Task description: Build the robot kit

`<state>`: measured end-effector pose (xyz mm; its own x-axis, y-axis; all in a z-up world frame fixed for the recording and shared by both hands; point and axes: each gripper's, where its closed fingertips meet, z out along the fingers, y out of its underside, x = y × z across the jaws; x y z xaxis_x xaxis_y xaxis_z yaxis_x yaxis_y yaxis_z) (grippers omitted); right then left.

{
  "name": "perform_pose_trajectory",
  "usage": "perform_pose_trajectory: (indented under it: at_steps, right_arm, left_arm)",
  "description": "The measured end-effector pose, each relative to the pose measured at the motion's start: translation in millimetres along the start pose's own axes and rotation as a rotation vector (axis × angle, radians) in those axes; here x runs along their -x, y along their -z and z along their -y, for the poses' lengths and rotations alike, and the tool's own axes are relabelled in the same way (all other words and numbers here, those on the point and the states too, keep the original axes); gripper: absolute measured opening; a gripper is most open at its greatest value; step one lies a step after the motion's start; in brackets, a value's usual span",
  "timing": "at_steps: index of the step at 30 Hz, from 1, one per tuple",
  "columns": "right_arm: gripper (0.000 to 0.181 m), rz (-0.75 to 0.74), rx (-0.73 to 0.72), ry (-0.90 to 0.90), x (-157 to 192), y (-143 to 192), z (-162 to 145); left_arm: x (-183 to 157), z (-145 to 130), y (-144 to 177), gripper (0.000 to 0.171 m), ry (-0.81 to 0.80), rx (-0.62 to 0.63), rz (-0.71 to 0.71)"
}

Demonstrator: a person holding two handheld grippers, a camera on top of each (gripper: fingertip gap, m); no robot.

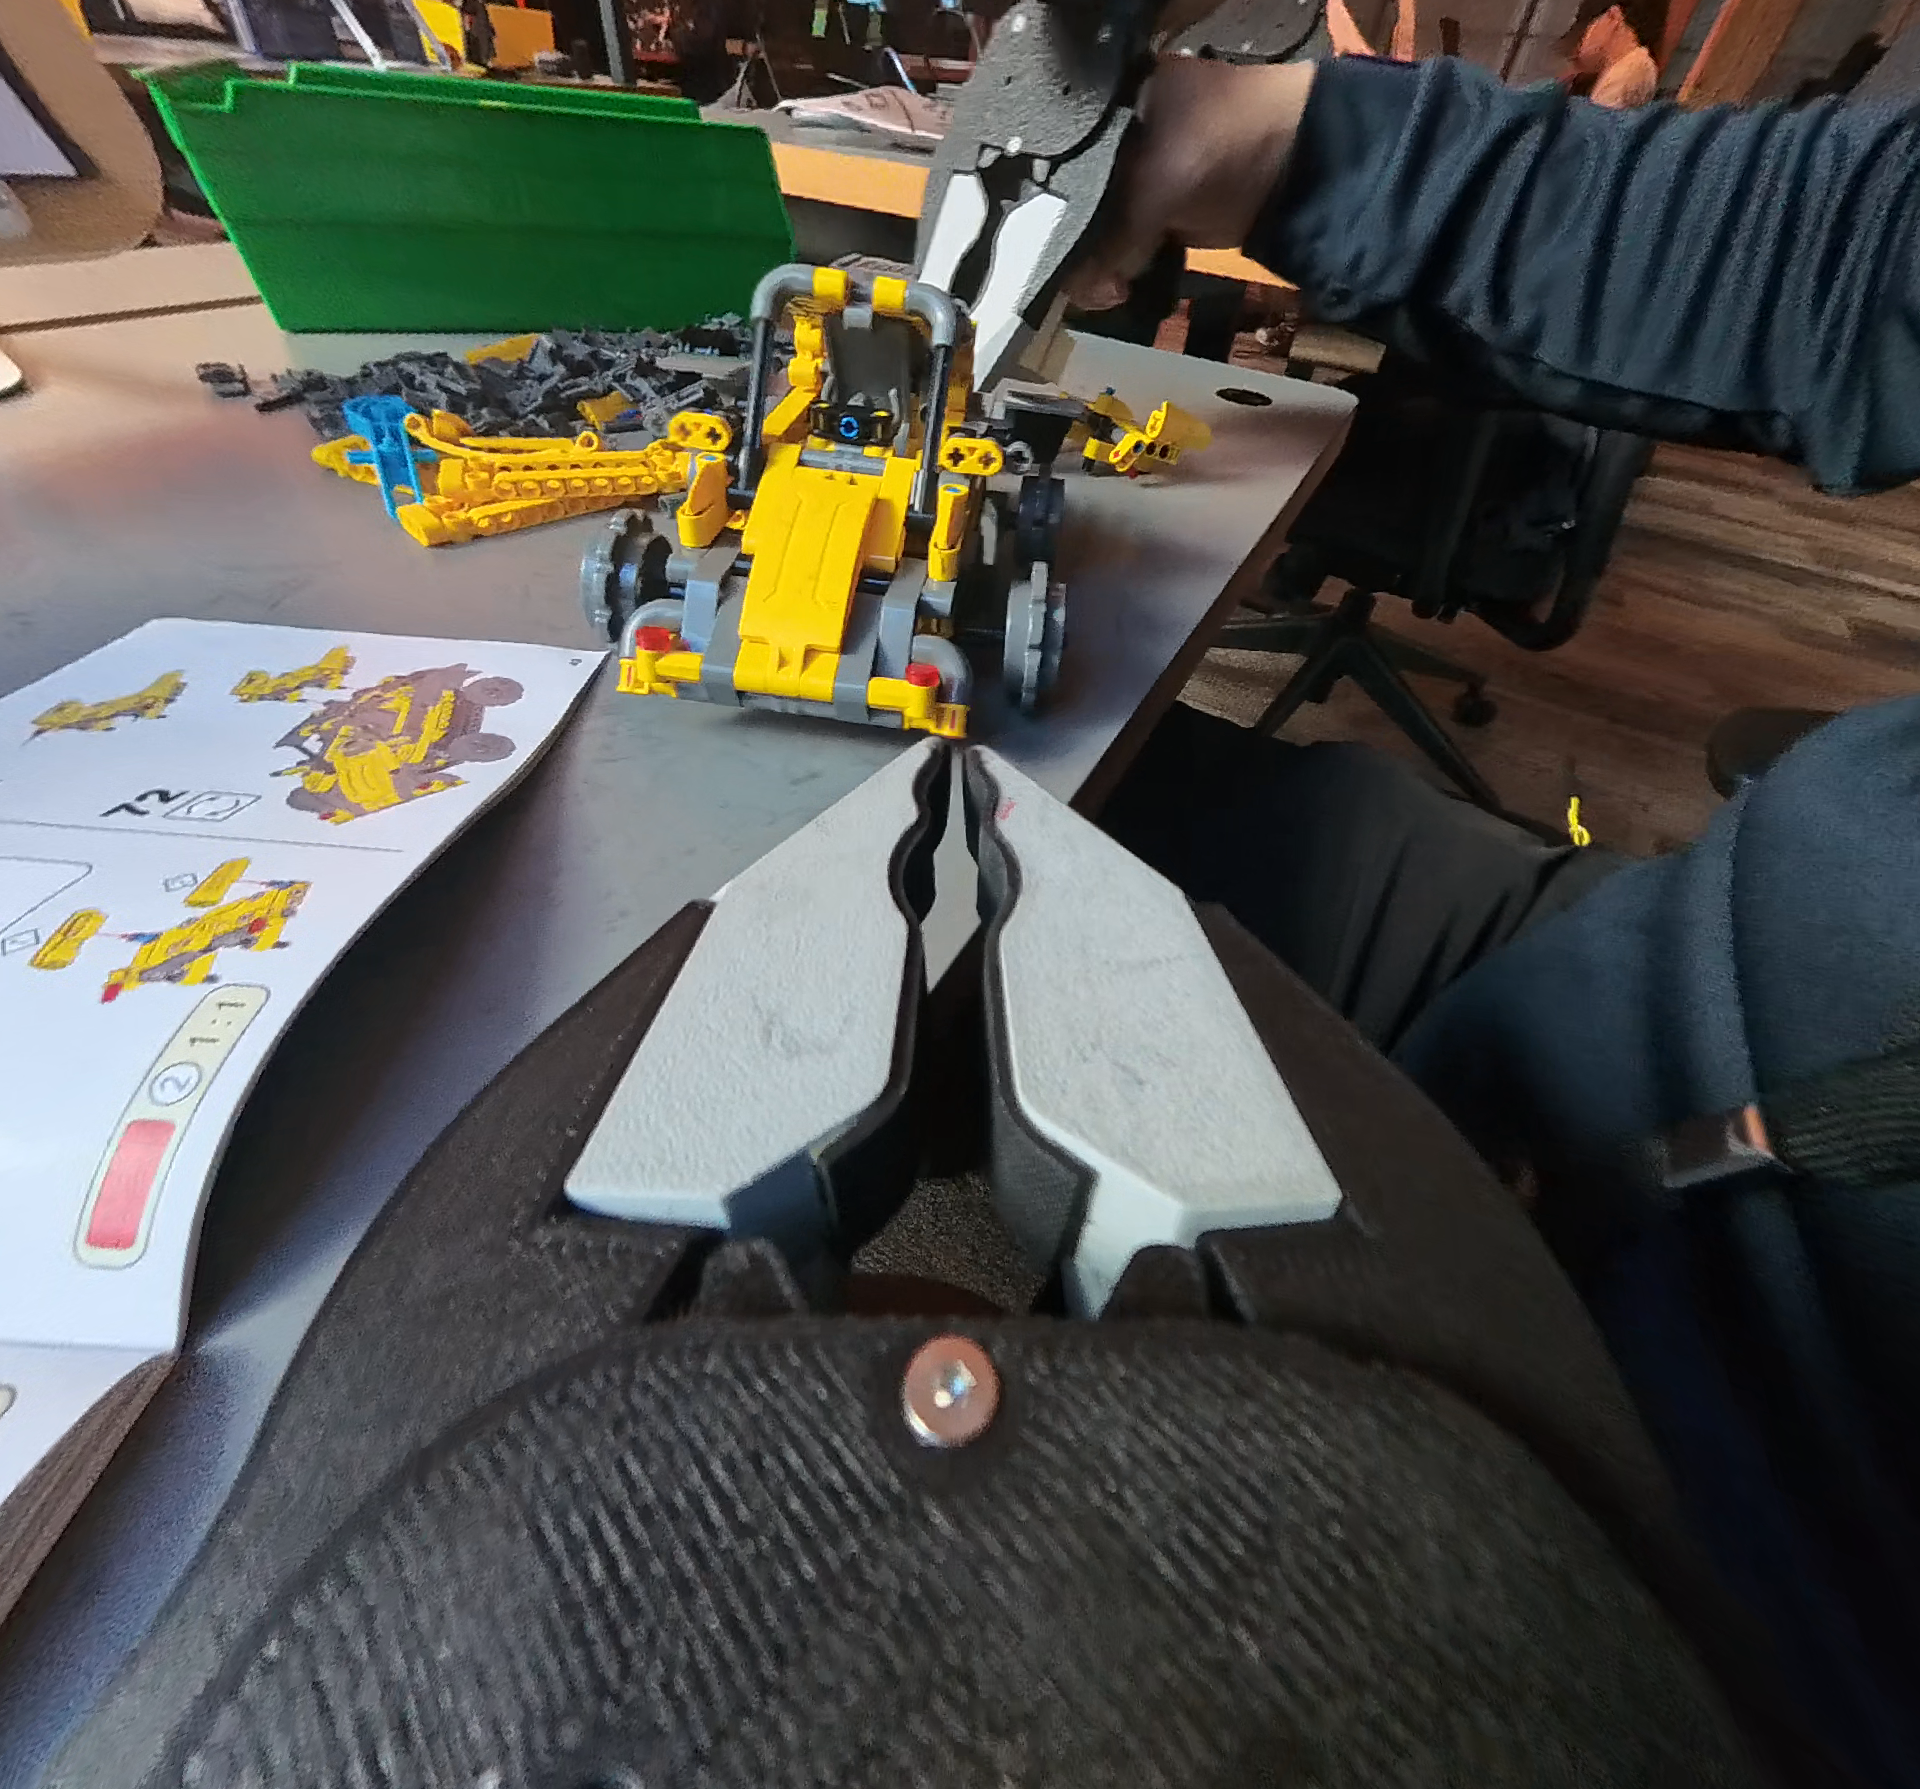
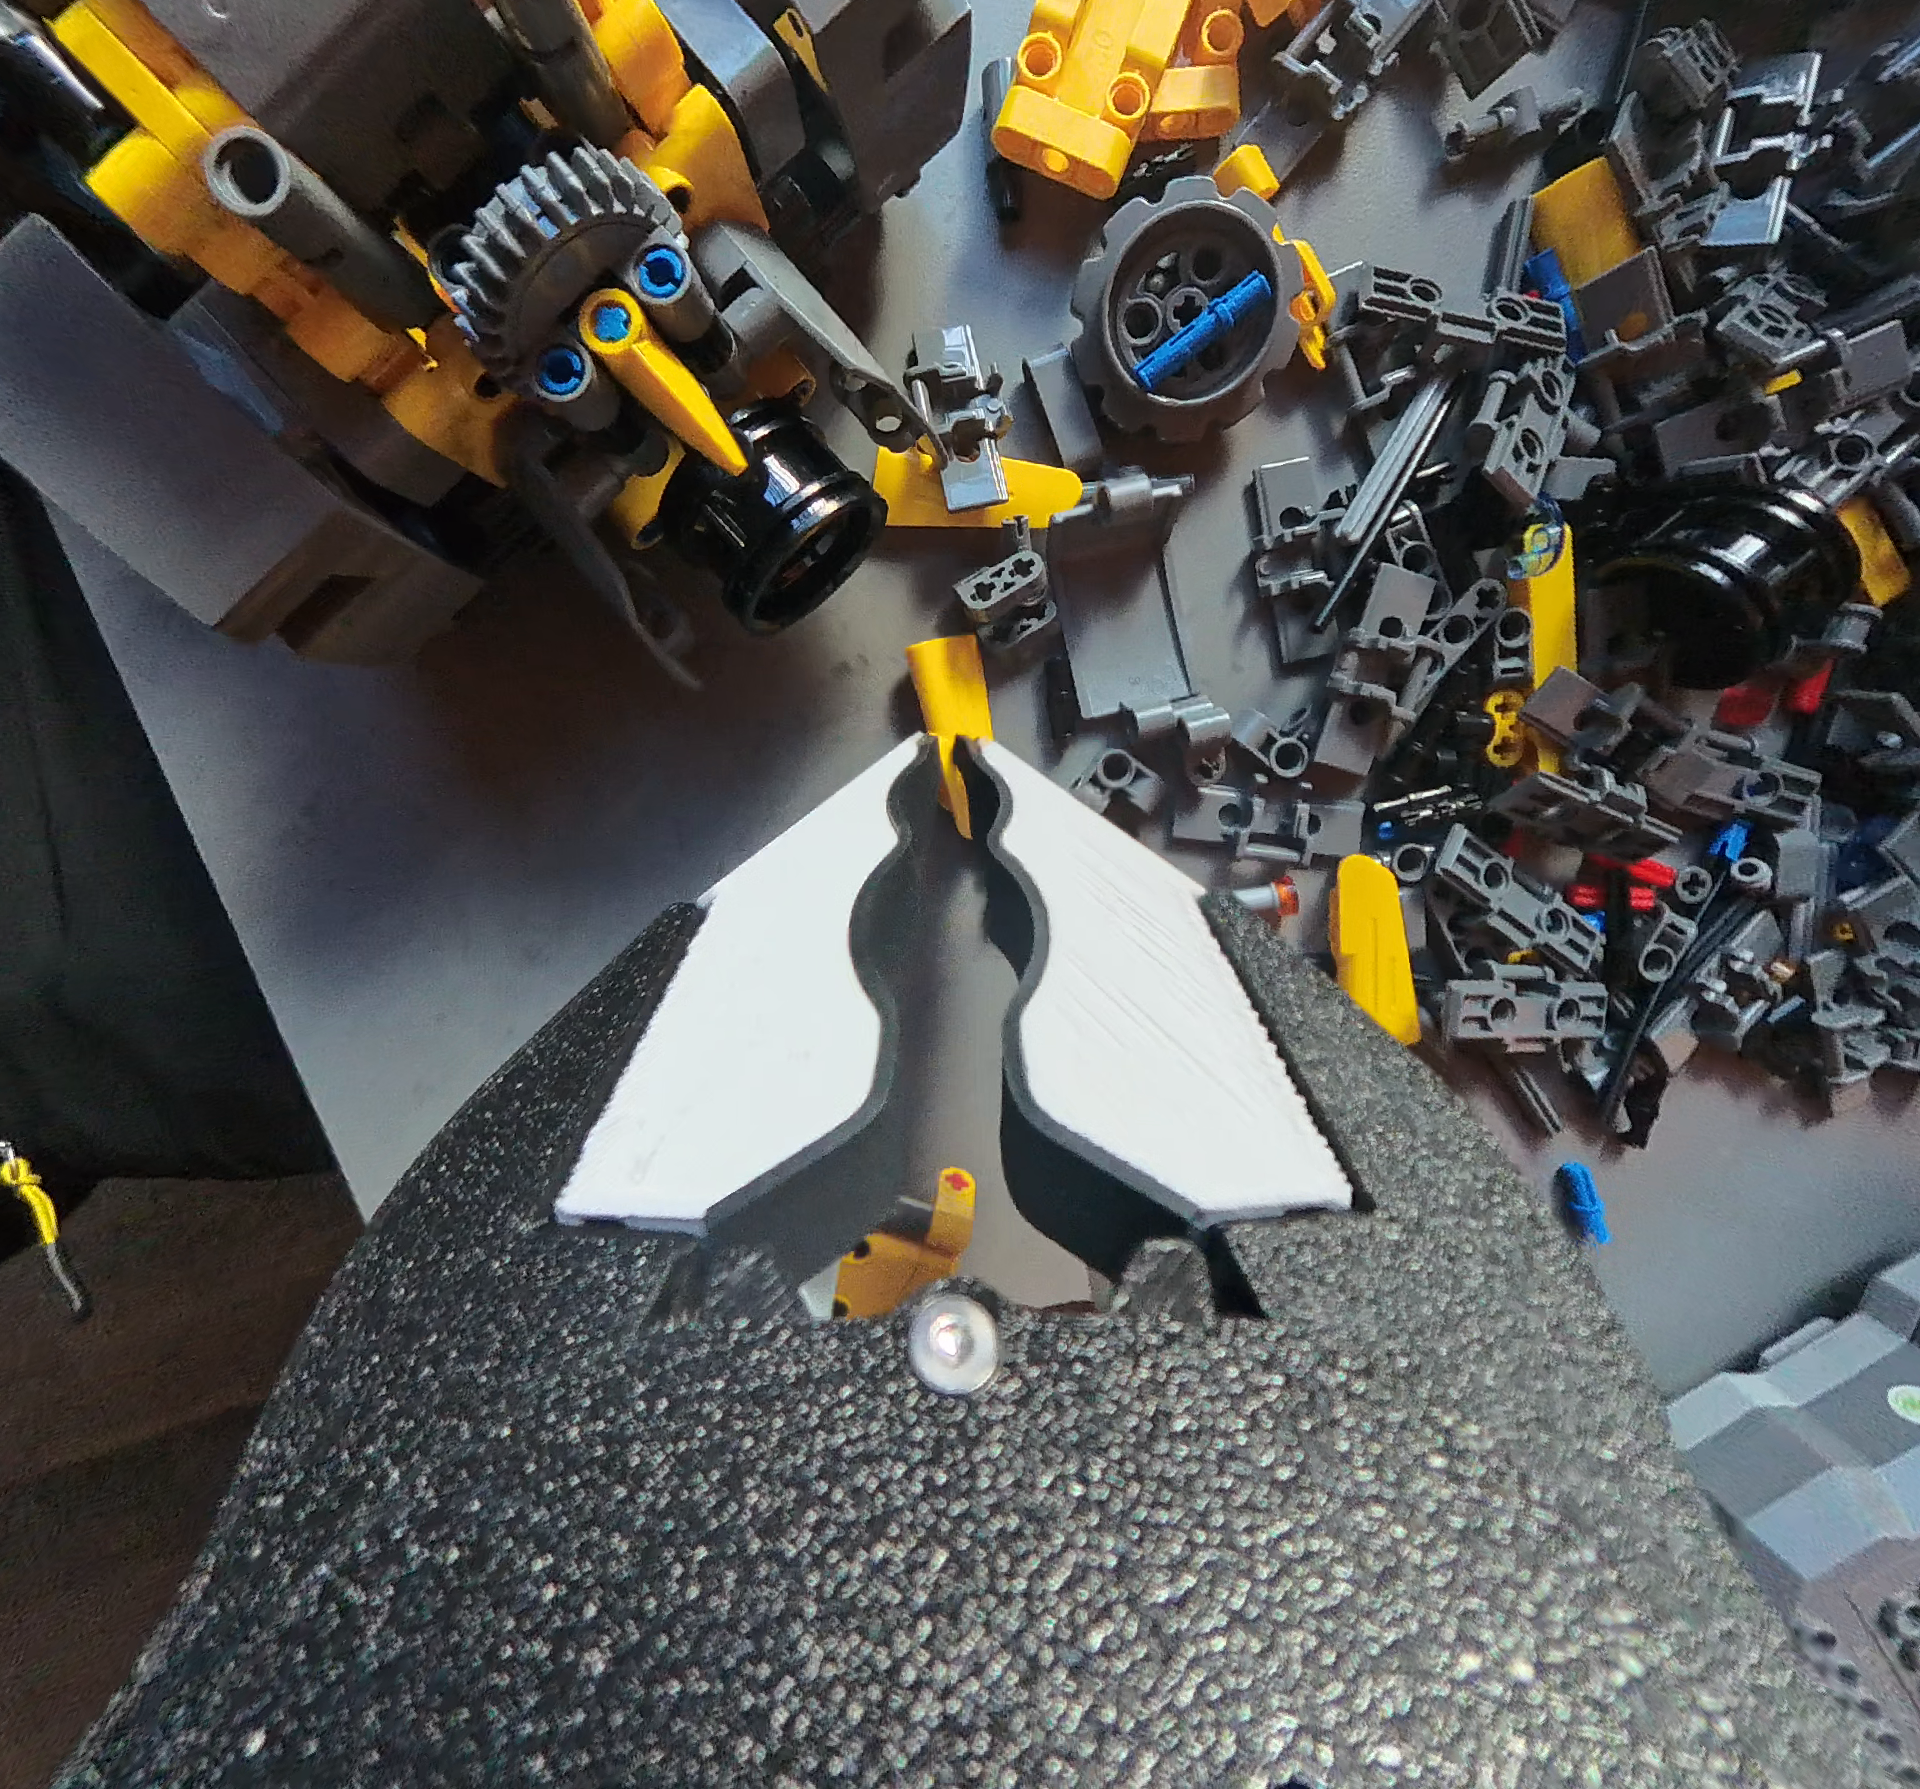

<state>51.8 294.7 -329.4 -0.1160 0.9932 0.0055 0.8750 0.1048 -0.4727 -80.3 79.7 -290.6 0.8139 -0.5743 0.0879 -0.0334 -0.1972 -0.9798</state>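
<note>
My right gripper pinches a small curved yellow plastic panel at the fingertips, lifted beside the loose grey brick pile, while my left gripper (nearly closed, empty) waits before the yellow-and-grey brick-built vehicle.

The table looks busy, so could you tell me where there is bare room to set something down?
Bare table lies between the booklet and the yellow model, and left of the right tool below the model. It is crowded around the loose parts behind and beside the model.
</note>
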Motion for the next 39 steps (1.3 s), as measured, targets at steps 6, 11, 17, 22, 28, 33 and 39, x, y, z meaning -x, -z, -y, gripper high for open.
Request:
perform_pose_trajectory:
  at_steps: [6,11,17,22,28,33,39]
  right_arm:
    - [0.016,-0.024,0.019,-0.022,1,-3,-7]
    - [0.014,-0.015,0.005,-0.028,6,2,-8]
    - [0.015,-0.023,-0.038,-0.06,6,9,-12]
    - [0.015,-0.03,-0.044,-0.077,5,14,-17]
    - [0.016,-0.035,-0.048,-0.053,2,14,-13]
    - [0.014,-0.001,-0.027,-0.017,4,2,-9]
    - [0.002,-0.001,-0.052,-0.072,0,5,-8]
  left_arm:
    - [3,-1,1,0.0,0.064,0.012,-0.008]
    - [2,-3,1,0.0,0.026,0.029,0.003]
    - [4,-5,-1,0.0,0.034,0.038,0.008]
    - [10,0,4,0.0,0.03,0.021,0.043]
    - [14,-5,2,0.0,0.068,0.03,0.046]
    - [11,-9,-3,0.0,0.038,0.051,0.052]
    - [10,-12,-4,0.0,0.012,0.067,0.054]
